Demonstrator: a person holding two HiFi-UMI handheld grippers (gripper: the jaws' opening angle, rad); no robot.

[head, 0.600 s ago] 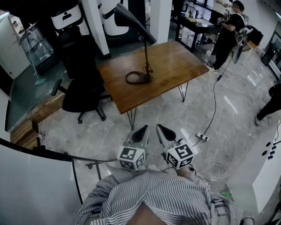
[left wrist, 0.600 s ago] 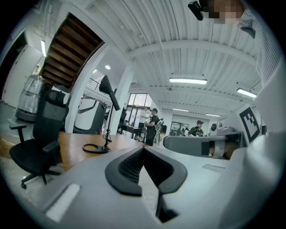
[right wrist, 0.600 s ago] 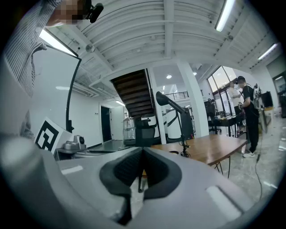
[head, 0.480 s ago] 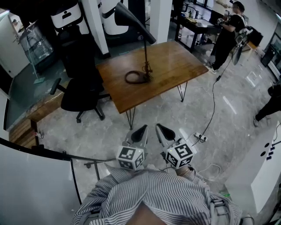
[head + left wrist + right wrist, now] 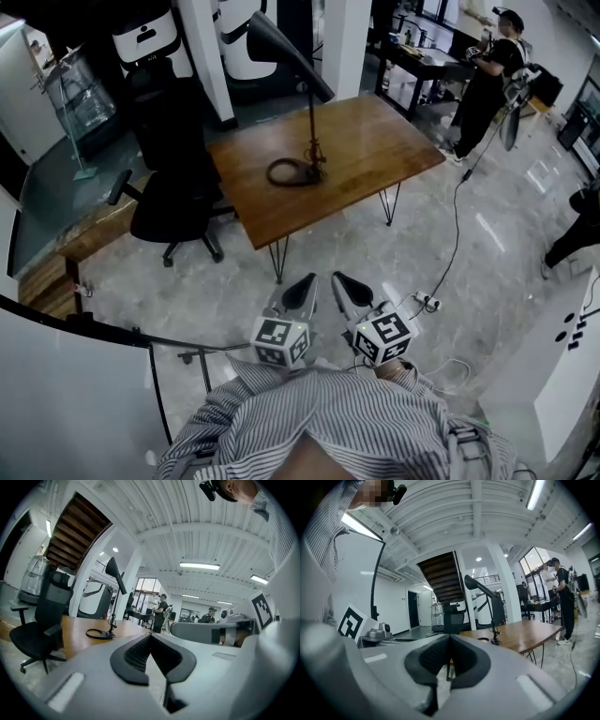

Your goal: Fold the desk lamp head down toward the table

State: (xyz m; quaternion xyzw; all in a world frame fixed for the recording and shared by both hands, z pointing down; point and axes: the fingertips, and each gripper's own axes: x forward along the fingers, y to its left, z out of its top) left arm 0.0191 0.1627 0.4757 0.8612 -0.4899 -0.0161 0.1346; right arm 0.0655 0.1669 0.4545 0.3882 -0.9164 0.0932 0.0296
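Observation:
A black desk lamp [image 5: 312, 103] stands on the wooden table [image 5: 375, 141], its stem upright and its long head [image 5: 286, 52] slanting up to the left. Its ring base [image 5: 289, 171] lies left of the stem. The lamp [image 5: 114, 597] also shows far off in the left gripper view, and the lamp [image 5: 485, 599] again in the right gripper view. My left gripper [image 5: 301, 292] and right gripper [image 5: 351, 289] are side by side over the floor, well short of the table's near edge. Both are shut with nothing between the jaws.
A black office chair [image 5: 173, 159] stands at the table's left side. A person in black [image 5: 487, 75] stands beyond the table at the right. A cable and power strip [image 5: 427, 300] lie on the marble floor near my grippers. White pillars [image 5: 211, 56] rise behind the table.
The view has shifted slightly toward the table; the table and lamp sit a little lower in the head view. Both grippers stay shut side by side.

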